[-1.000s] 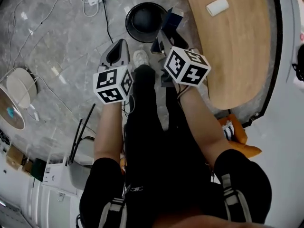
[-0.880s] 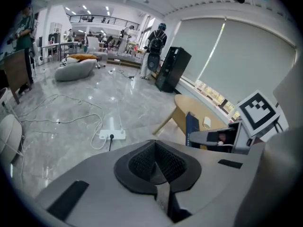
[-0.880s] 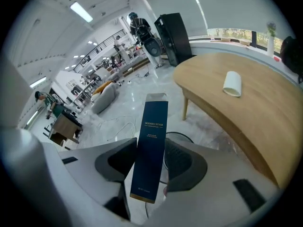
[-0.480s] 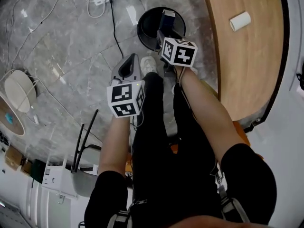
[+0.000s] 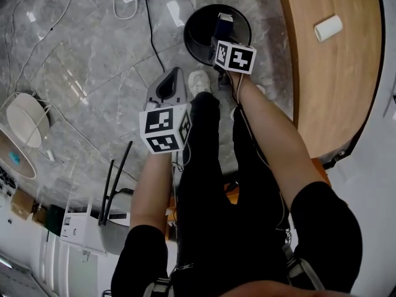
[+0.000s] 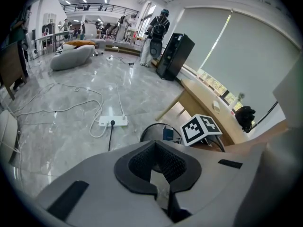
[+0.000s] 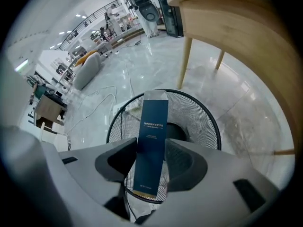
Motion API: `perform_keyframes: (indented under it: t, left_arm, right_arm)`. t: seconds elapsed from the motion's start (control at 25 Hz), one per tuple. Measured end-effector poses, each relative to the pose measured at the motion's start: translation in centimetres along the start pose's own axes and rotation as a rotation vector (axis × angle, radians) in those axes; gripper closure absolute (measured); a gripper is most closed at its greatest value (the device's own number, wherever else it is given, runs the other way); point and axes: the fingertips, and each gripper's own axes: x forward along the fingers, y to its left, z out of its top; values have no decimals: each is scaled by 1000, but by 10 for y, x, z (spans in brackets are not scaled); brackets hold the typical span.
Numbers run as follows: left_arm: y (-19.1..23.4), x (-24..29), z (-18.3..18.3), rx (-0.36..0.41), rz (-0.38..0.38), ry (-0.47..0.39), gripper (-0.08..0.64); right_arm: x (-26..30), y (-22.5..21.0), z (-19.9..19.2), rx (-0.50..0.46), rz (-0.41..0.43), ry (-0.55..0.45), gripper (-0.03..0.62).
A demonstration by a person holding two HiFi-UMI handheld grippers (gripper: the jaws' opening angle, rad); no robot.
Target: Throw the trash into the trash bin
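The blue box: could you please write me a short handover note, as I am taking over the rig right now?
Right gripper: shut on the blue box, held above the bin.
Left gripper: shut, empty, held short of the bin.
Done: the blue box is over the bin.
Left: open the right jaws; the blue box should then drop in.

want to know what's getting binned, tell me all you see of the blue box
The box is a slim, long carton, seemingly cardboard, dark blue with small white print reading MODERN STYLE, a gold band at its near end and a pale flap at the far end. The right claw is shut on its long sides, so it points along the jaws. It hangs over the mouth of the black mesh bin, seemingly clear of it.
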Motion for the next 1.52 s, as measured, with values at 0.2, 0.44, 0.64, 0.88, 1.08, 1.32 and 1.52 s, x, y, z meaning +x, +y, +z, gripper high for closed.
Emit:
perform_keyframes:
  t: [0.2, 0.44, 0.64, 0.88, 1.08, 1.32, 1.52]
  left_arm:
    - [7, 5, -3, -12, 9, 3, 555]
    - [-2, 5, 6, -20, 6, -10, 555]
    - [-35, -4, 34, 44, -15, -59, 555]
    - [-104, -24, 82, 154, -73, -127, 555]
    - [-173, -37, 113, 206, -134, -167, 555]
    - [-233, -38, 128, 268, -160, -168, 555]
    - [-261, -27, 139, 290, -160, -168, 555]
  right_arm:
    - [1, -1, 6, 17, 10, -65, 405]
    - [-66, 22, 38, -61, 71, -303, 581]
    - [-160, 37, 54, -96, 124, -469, 581]
    - [-275, 11, 74, -44, 67, -633, 581]
    - [-359, -51, 95, 64, -29, -742, 581]
    - [-410, -119, 103, 135, -111, -811, 581]
    - [-410, -160, 115, 193, -130, -825, 581]
